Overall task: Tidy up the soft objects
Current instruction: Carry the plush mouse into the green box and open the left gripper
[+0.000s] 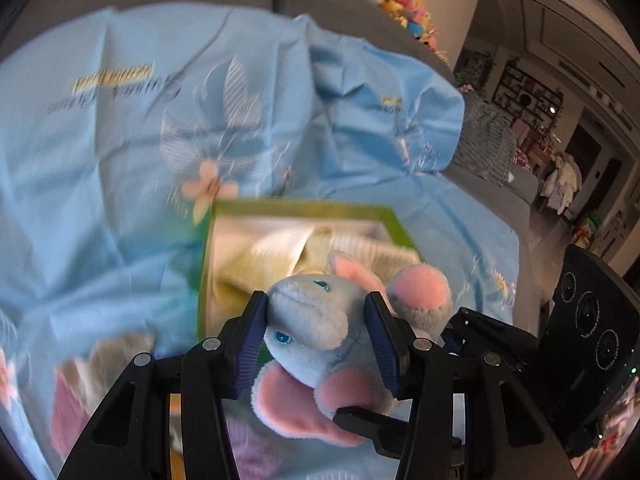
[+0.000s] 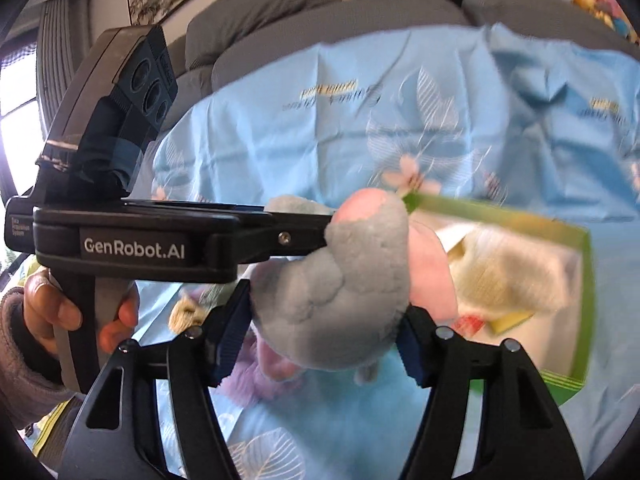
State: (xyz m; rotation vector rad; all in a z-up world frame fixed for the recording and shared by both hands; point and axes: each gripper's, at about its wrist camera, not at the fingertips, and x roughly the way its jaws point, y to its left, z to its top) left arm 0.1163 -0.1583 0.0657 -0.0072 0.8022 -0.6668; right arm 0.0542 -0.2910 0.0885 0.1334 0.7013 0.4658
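A grey plush elephant (image 1: 316, 320) with pink ears and blue eyes is held in the air by both grippers. My left gripper (image 1: 318, 338) is shut on its head. My right gripper (image 2: 320, 332) is shut on its grey body (image 2: 340, 288). Just beyond the toy lies a green-rimmed box (image 1: 304, 210) with a cream knitted cloth (image 1: 280, 256) inside; the box also shows in the right wrist view (image 2: 584, 280). The left gripper's body (image 2: 132, 240) crosses the right wrist view from the left.
A light blue printed sheet (image 1: 120, 140) covers the grey sofa (image 2: 280, 20). Pink, purple and beige soft items (image 1: 72, 400) lie on the sheet at lower left. A pile of colourful plush toys (image 1: 404, 4) sits on the sofa back.
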